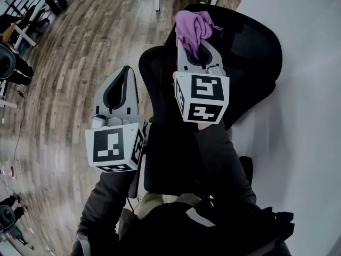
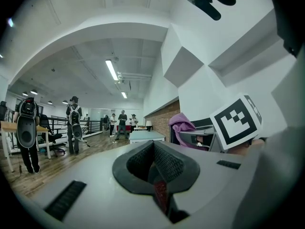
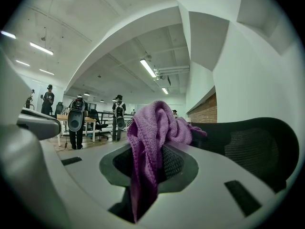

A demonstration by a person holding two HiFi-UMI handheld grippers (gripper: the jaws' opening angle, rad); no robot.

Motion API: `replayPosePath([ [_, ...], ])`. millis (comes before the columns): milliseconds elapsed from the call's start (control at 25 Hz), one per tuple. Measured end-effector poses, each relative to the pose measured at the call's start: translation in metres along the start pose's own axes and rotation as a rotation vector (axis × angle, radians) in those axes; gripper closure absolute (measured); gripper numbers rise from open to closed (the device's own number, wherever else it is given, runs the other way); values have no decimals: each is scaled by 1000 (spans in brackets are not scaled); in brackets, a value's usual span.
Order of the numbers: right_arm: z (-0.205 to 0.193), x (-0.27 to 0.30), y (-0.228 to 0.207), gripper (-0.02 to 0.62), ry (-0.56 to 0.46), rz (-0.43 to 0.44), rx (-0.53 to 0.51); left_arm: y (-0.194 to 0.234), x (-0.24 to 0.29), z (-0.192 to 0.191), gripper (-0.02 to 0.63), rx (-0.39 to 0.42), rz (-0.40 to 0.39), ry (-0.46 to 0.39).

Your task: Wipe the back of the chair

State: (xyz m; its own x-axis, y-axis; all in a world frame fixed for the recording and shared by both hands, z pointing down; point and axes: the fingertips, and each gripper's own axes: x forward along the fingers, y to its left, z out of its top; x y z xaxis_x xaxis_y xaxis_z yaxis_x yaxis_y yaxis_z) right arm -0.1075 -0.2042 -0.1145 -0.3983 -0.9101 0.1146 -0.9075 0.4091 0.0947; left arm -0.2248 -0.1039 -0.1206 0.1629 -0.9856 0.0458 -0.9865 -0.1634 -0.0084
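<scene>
**Now hovering: purple cloth (image 1: 193,26) at the chair back (image 1: 250,47)**

The right gripper (image 1: 198,47) is clamping the cloth, holding it at the chair back's top edge; contact is hard to judge. The left gripper (image 1: 126,73) is idling left of the chair back, jaws together and empty. I'm thinking the cloth should be pressing flat and sweeping the mesh evenly.

Cloth: my purple knitted cloth (image 1: 193,28) is sitting bunched up, pinched in my right claw (image 1: 198,50), with one end hanging down between the jaws.
Chair: its black mesh back (image 1: 256,47) is standing just beside the cloth; whether they are touching I cannot tell.
</scene>
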Motion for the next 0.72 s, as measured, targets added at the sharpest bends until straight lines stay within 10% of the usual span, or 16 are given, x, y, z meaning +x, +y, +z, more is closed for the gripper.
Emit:
replayPosePath([
  [720, -23, -15, -67, 508, 58, -104, -15, -54, 25, -1, 597, 19, -80, -1],
])
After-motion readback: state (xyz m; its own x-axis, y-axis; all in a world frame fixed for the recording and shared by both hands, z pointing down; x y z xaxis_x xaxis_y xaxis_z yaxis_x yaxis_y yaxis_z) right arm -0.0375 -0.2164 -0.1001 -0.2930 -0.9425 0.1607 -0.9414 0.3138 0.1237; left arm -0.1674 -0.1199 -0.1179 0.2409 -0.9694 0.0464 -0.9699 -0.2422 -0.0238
